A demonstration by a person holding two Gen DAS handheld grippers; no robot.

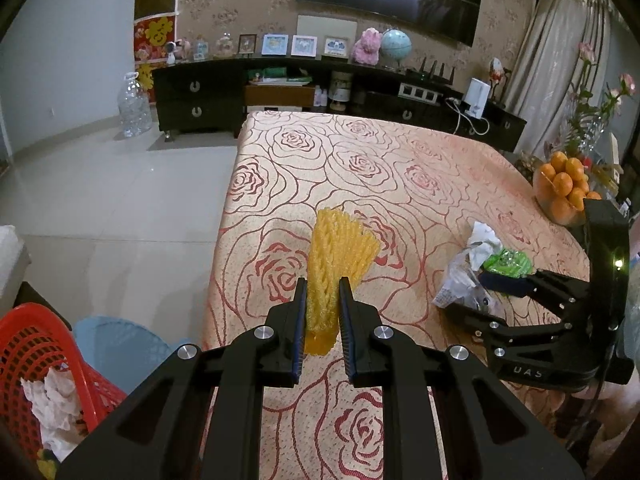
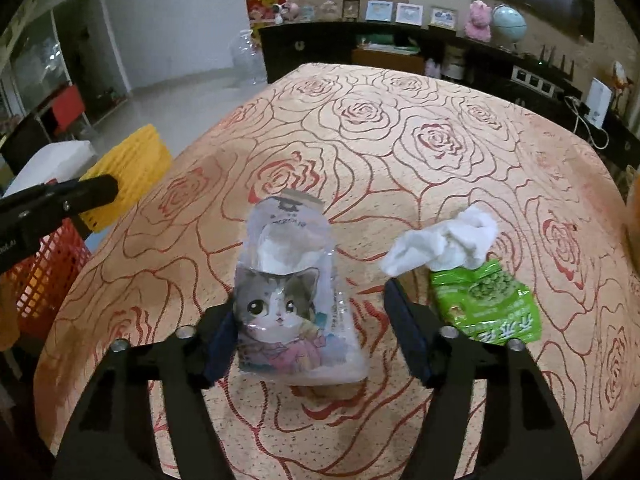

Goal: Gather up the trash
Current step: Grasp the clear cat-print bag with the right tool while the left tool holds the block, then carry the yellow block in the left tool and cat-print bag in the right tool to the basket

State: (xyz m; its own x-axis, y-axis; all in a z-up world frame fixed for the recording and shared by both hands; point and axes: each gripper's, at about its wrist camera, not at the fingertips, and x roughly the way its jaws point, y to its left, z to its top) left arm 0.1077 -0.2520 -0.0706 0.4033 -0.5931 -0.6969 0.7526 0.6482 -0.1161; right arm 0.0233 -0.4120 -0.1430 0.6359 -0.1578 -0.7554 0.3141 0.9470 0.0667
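Your left gripper (image 1: 323, 304) clamps the yellow foam net (image 1: 334, 276) — your right gripper's (image 2: 310, 326) jaws stand open around the cat pouch (image 2: 292, 312) on the desk (image 2: 400, 160).

On the table (image 2: 400, 92) before you, the cat-print packet (image 2: 294, 312) lies near, between your right gripper's (image 2: 308, 320) fingers. Just right of it sit the crumpled tissue (image 2: 444, 246) and, nearer, the snack packet (image 2: 486, 308). The foam net (image 1: 334, 268) sits in your left gripper (image 1: 323, 300), at the table's left edge. The basket (image 1: 44, 340) stands off the table, near left, with paper (image 1: 54, 408) in it. The fruit bowl (image 1: 560, 204) sits far right.
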